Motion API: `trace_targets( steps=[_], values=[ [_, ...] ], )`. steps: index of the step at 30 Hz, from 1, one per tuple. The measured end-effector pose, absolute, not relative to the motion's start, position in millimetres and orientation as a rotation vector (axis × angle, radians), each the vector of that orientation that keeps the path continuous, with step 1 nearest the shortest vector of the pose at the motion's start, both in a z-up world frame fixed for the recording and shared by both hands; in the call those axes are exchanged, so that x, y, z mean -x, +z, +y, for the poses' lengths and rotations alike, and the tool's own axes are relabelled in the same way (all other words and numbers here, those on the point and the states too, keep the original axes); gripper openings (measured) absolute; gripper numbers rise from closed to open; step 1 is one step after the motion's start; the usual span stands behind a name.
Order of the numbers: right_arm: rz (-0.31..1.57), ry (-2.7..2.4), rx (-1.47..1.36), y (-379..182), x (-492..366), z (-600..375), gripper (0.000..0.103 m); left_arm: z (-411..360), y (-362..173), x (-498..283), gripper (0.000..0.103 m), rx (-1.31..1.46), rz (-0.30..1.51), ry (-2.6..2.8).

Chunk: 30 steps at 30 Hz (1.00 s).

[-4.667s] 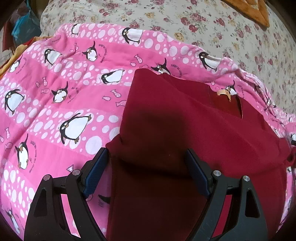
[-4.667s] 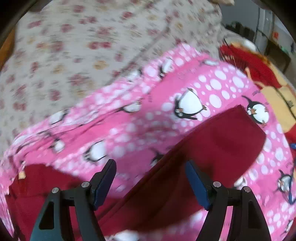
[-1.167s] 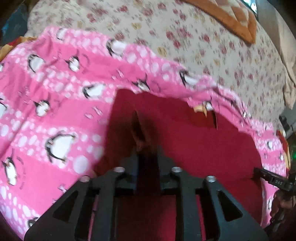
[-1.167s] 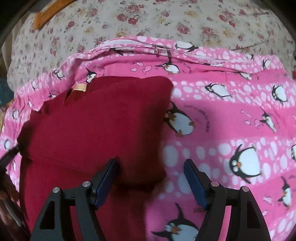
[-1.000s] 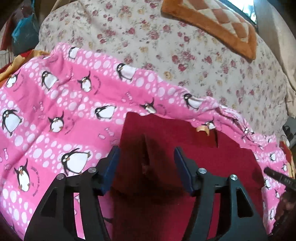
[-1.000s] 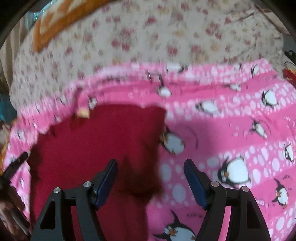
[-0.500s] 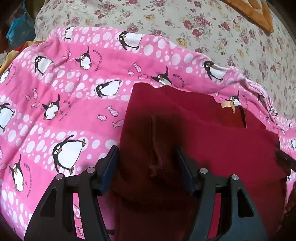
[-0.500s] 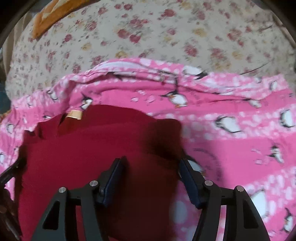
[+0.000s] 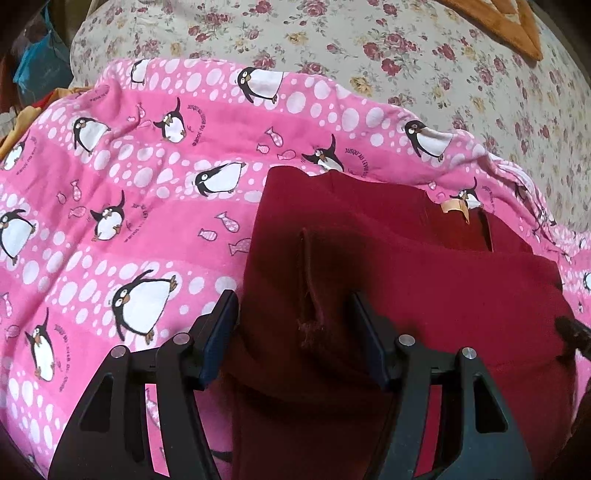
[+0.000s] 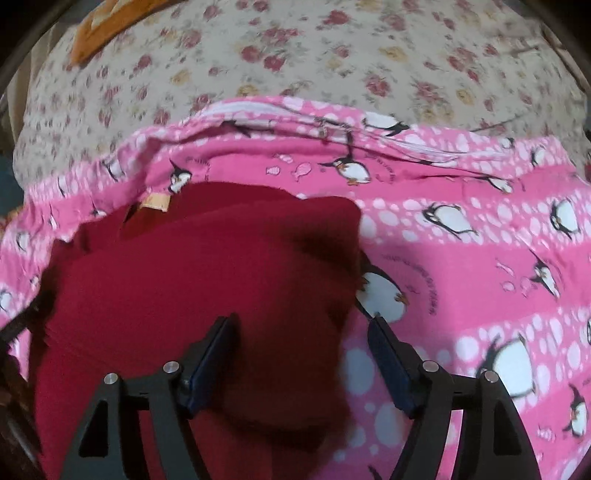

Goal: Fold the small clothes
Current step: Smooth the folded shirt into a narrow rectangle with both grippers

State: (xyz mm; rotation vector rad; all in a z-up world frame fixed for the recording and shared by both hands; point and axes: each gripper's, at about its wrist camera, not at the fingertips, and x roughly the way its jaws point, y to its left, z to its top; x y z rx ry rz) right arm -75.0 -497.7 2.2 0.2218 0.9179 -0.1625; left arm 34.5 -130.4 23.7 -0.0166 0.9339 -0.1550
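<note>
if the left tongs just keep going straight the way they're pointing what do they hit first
Most likely the dark red knit garment: the open left tongs straddle its raised crease, with cloth filling the gap ahead. Beyond lie the pink penguin-print blanket and the floral bedsheet. Depth is unclear.

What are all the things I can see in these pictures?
Garment: one, dark red, lying on the pink blanket, with a pinched ridge between the left tongs' fingers.
Label: one, tan, at the garment's far edge.
Penguin blanket: one, pink with white dots, under the garment.
Floral bedcover: one, cream with roses, beyond the blanket.
Cushion: one, orange, far right corner.
Bag: one, blue, far left.
Left tongs: black, open, over the garment's left edge.
Right tongs: black, open, over its right edge.
</note>
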Motion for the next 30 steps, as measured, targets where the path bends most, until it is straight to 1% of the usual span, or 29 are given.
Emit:
trace_targets(
  steps=[4, 8, 11, 16, 24, 28, 30],
  values=[
    [0.896, -0.163, -0.248, 11.0, 90.9, -498.6, 0.072, -125.6, 28.6, -23.2, 0.062, 0.004, 0.918, -0.153],
    [0.924, -0.115, -0.338, 14.4, 102.2, -499.7, 0.073, -120.8, 34.8, -5.2, 0.062, -0.015, 0.914, -0.165],
    [0.963, -0.114, -0.327, 11.5, 105.7, -493.0, 0.073, -119.4, 36.3, 9.5, 0.062, -0.027, 0.954, -0.176],
    [1.01, -0.111, -0.356, 6.5, 121.6, -495.7, 0.073, -107.4, 40.7, 41.2, 0.062, -0.034, 0.962, -0.196],
    [1.034, -0.015, -0.408, 14.8, 179.7, -495.9, 0.073, -76.9, 49.7, 99.9, 0.062, -0.059, 0.981, -0.236],
    [1.083, 0.074, -0.429, 8.0, 214.2, -486.7, 0.074, -60.5, 51.5, 130.3, 0.062, -0.03, 1.0, -0.27],
    [1.108, 0.113, -0.425, 2.7, 232.8, -479.9, 0.076, -53.4, 48.3, 142.5, 0.062, 0.0, 1.023, -0.289]
  ],
)
